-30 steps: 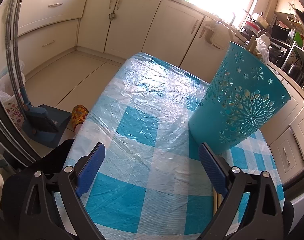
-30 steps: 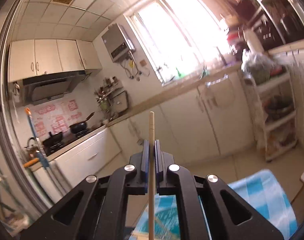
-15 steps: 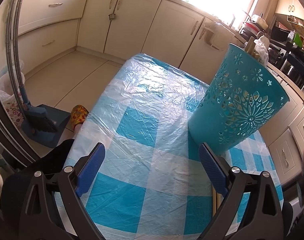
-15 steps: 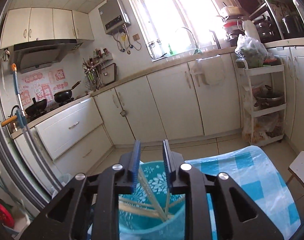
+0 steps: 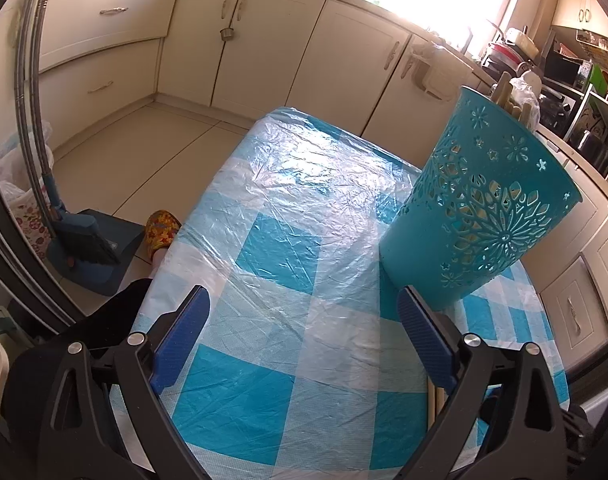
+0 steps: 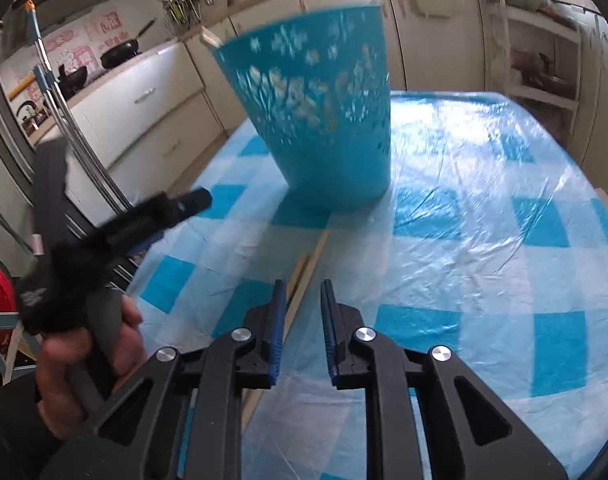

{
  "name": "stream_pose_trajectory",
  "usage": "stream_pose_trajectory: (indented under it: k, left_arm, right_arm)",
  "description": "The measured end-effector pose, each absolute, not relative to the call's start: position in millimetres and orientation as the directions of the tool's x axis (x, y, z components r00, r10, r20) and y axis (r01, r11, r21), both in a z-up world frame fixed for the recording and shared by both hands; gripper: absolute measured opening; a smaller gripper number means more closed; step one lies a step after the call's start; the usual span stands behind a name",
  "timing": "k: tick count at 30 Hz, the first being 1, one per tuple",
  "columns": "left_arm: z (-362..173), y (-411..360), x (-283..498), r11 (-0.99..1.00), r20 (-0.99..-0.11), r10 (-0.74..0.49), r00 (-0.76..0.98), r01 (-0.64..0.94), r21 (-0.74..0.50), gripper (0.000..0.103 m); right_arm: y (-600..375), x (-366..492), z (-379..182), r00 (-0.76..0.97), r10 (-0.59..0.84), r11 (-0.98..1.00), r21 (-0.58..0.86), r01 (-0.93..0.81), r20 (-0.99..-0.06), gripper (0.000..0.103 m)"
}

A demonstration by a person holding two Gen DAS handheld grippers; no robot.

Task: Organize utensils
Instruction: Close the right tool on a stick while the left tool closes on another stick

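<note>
A teal perforated holder [image 5: 479, 208] stands on the blue-checked table [image 5: 288, 240], with wooden chopstick ends [image 5: 503, 92] sticking out of its top. It also shows in the right wrist view [image 6: 319, 120]. Wooden chopsticks [image 6: 304, 276] lie on the cloth in front of the holder, just left of and under my right gripper [image 6: 302, 294], which is slightly open and empty. My left gripper [image 5: 304, 300] is wide open and empty over the table, left of the holder; chopstick ends [image 5: 433, 400] show by its right finger. In the right view the left gripper [image 6: 200, 200] appears at left, hand-held.
Cream kitchen cabinets [image 5: 264, 48] line the far walls. A broom and dustpan [image 5: 88, 248] and a patterned slipper [image 5: 164, 228] are on the floor left of the table. A shelf rack [image 6: 539, 60] stands beyond the table's right side.
My right gripper let the chopstick go into the holder, then came down low over the table in front of the holder. The left gripper has stayed put.
</note>
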State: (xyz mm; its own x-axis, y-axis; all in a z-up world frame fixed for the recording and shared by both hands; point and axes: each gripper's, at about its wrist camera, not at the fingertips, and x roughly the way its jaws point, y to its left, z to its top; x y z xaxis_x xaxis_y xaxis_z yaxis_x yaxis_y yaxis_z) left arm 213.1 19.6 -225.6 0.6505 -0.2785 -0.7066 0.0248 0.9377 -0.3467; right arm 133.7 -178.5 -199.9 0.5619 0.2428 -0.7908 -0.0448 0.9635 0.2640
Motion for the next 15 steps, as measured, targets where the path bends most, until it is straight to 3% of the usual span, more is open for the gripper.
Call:
stream_pose_trajectory:
  k: [11,15]
  left_arm:
    - [-225.0,22.0,212.0,0.935,-0.702,-0.283,0.653,0.025,-0.353,0.091]
    - [-224.8,17.7,212.2,0.939,-0.709,-0.286,0.645,0.042,-0.341,0.092]
  right_arm:
    - [-166.5,168.9,-225.0,0.530,0.139,0.988,0.156,-0.014,-0.836,0.017]
    - [-166.6,163.1,-222.9,0.515,0.129,0.992,0.102,-0.080,-0.847,0.009]
